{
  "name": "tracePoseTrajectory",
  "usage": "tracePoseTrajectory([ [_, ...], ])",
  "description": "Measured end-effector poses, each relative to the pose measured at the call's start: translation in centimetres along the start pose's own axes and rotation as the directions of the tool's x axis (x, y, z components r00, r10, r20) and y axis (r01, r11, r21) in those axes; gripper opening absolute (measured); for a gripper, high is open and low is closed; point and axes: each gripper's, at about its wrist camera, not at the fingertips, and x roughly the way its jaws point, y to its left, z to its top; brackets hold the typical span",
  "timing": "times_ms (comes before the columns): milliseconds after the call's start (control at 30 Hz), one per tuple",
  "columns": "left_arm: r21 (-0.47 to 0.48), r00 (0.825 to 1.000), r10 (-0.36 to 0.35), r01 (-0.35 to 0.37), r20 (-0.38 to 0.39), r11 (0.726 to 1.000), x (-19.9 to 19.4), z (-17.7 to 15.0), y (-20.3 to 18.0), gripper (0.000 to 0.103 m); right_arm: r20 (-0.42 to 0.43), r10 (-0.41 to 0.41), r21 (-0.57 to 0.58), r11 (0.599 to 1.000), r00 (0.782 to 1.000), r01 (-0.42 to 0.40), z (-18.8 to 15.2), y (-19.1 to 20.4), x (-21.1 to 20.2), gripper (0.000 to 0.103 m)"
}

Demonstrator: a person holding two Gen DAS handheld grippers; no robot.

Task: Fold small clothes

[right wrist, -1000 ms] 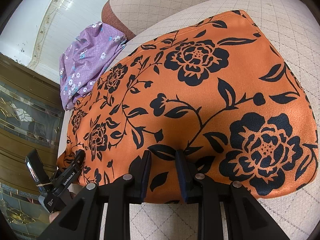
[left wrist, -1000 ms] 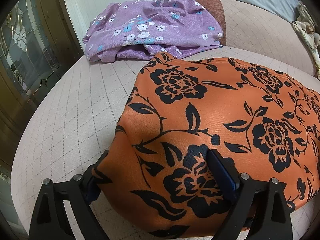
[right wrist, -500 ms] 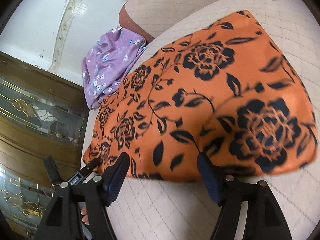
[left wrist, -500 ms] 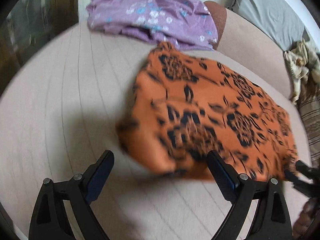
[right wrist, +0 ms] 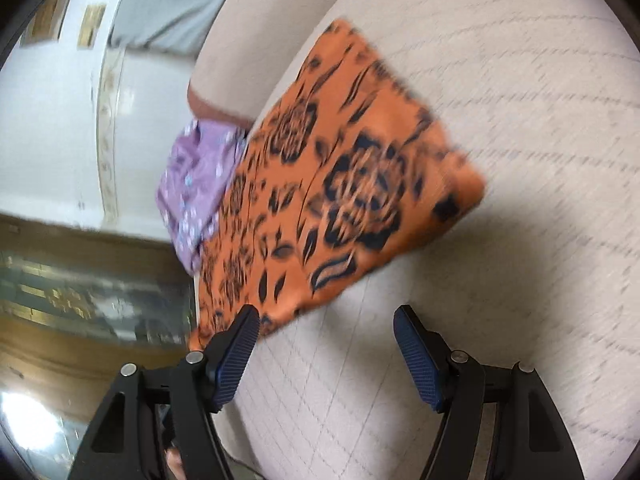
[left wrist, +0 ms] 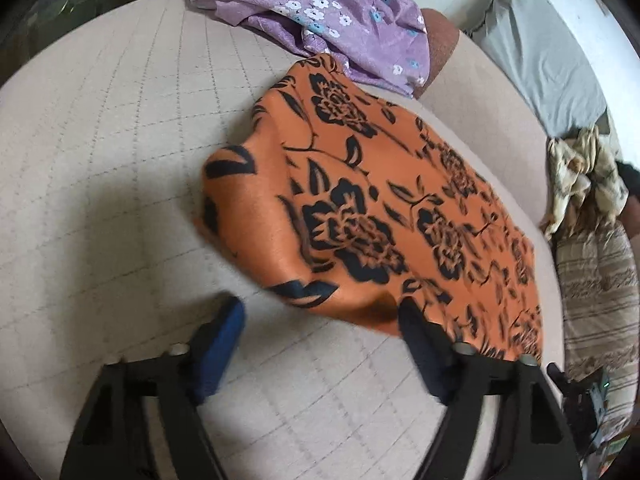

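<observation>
Orange cloth with black flower print [left wrist: 372,216]: folded flat on the beige quilted cushion [left wrist: 120,152], its far end touching a crumpled lilac flowered garment [left wrist: 320,12]. Step, as judged: this fold is finished; next comes fetching the lilac piece. Left tool [left wrist: 320,344]: wide, jaws closing slightly, nothing between them. Right tool [right wrist: 326,354]: apart, empty, at the cloth's near edge.

Left gripper [left wrist: 320,322] points steeply down, its jaws wide and closing slowly on nothing. Right gripper [right wrist: 326,330] tilts down, jaws apart, holding nothing.
</observation>
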Motion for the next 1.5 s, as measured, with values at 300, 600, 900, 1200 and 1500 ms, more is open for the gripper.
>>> tracePoseTrajectory([
  [300,-0.066,0.996,-0.013,0.019,0.090,0.998,2.1,2.8,0.1,0.093,0.080,-0.001,0.095,0.995,0.997,-0.007,2.4,-0.6,1.1,0.073],
  [600,-0.157,0.990,-0.048,0.068,0.130,0.985,3.1,4.8,1.9,0.037,0.173,0.004,0.051,0.999,0.985,-0.013,4.3,1.2,3.9,0.072],
  [900,-0.118,0.984,-0.039,0.060,0.171,0.991,1.9,4.5,1.0,0.021,0.237,-0.134,-0.060,0.987,0.962,0.152,4.4,3.1,5.2,0.017],
  [1200,-0.043,0.968,-0.026,0.038,0.248,0.998,-3.6,1.3,-0.5,0.019,0.393,-0.113,-0.297,0.924,0.913,0.242,1.0,8.2,1.0,0.014],
  [1500,-0.055,0.995,0.055,-0.050,0.079,0.997,-4.3,-5.6,2.4,0.023,0.239,-0.173,-0.215,0.950,0.955,0.226,-1.2,3.9,-2.6,0.014],
])
